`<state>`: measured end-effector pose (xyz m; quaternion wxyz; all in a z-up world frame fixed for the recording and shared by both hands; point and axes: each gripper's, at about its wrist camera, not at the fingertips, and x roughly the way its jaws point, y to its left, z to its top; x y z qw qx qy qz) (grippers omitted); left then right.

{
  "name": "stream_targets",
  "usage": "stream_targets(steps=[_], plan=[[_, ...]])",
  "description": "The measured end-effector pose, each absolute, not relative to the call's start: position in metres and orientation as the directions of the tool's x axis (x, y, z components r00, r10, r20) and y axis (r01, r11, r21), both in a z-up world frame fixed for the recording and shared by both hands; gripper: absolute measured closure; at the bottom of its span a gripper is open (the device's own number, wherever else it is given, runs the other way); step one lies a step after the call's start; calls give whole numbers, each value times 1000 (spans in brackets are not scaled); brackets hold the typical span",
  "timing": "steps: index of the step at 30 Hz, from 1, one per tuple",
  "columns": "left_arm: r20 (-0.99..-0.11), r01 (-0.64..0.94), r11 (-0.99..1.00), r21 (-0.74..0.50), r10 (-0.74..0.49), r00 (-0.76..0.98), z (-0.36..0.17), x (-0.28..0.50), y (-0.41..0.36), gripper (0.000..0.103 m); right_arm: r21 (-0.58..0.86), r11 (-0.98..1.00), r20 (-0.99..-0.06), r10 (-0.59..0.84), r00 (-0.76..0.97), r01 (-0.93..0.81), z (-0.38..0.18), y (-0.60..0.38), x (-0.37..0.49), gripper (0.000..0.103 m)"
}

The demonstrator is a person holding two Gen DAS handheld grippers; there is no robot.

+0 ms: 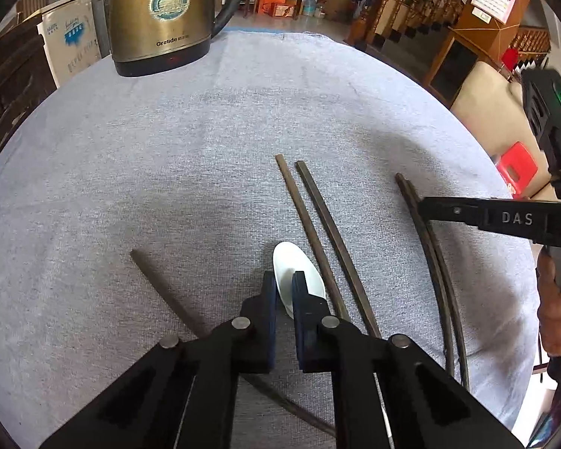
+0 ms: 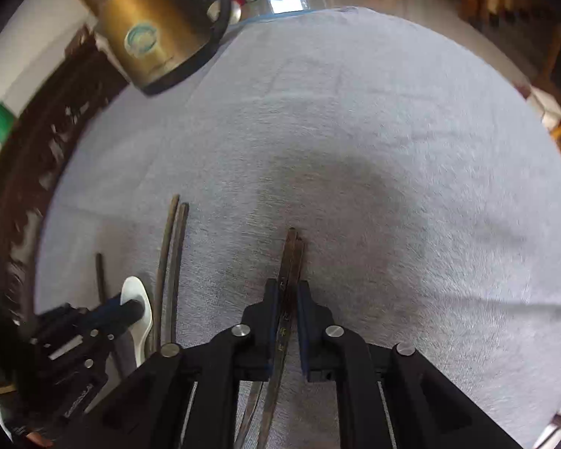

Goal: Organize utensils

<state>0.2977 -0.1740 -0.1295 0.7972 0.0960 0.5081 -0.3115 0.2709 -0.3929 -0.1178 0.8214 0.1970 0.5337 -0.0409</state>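
A white ceramic spoon (image 1: 297, 262) lies on the grey cloth, and my left gripper (image 1: 284, 280) is shut on its bowl edge. To the right, my right gripper (image 1: 426, 207) is shut on a dark chopstick pair (image 1: 435, 258). The right wrist view shows that pair (image 2: 291, 254) running up between the right gripper's (image 2: 287, 288) closed pads. A second chopstick pair (image 1: 319, 209) lies beside the spoon. A single chopstick (image 1: 161, 284) lies left of the left gripper. In the right wrist view the left gripper (image 2: 131, 310) sits over the spoon (image 2: 136, 288).
A brass-coloured electric kettle (image 1: 161, 18) stands at the far left of the cloth-covered table (image 1: 205, 131). The table's right edge drops off near a red stool (image 1: 516, 168). A person's hand (image 1: 557, 307) holds the right gripper's handle. Another dark stick (image 1: 280, 400) passes under the left gripper.
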Motion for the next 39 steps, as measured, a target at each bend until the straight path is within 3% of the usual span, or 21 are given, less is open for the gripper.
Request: stream_targets(steps=[3, 11, 15, 17, 23, 25, 28, 39], plan=[[-871, 598, 790, -134, -382, 309, -128, 302, -172, 96, 329, 895, -880, 175, 442, 300, -117, -412, 258, 98], [-884, 613, 783, -103, -355, 304, -129, 305, -162, 96, 292, 877, -908, 129, 398, 382, -127, -448, 243, 97], [-898, 597, 791, -135, -352, 264, -132, 314, -166, 94, 315, 861, -913, 159, 377, 399, -122, -444, 259, 94], [-898, 590, 793, -149, -359, 255, -132, 316, -165, 94, 309, 862, -912, 150, 382, 401, -120, -440, 270, 86], [-893, 577, 801, -162, -368, 260, -134, 319, -171, 94, 188, 897, -944, 52, 327, 400, -123, -415, 304, 80], [-893, 566, 809, -160, -363, 266, -135, 320, -174, 94, 124, 915, -948, -6, 319, 385, -122, -401, 310, 82], [-888, 561, 812, -159, -367, 279, -138, 322, -178, 96, 62, 932, -948, -57, 313, 356, -119, -387, 314, 94], [-821, 513, 838, -187, -420, 387, -107, 302, -142, 100, 298, 906, -832, 92, 548, 300, -81, -390, 245, 97]])
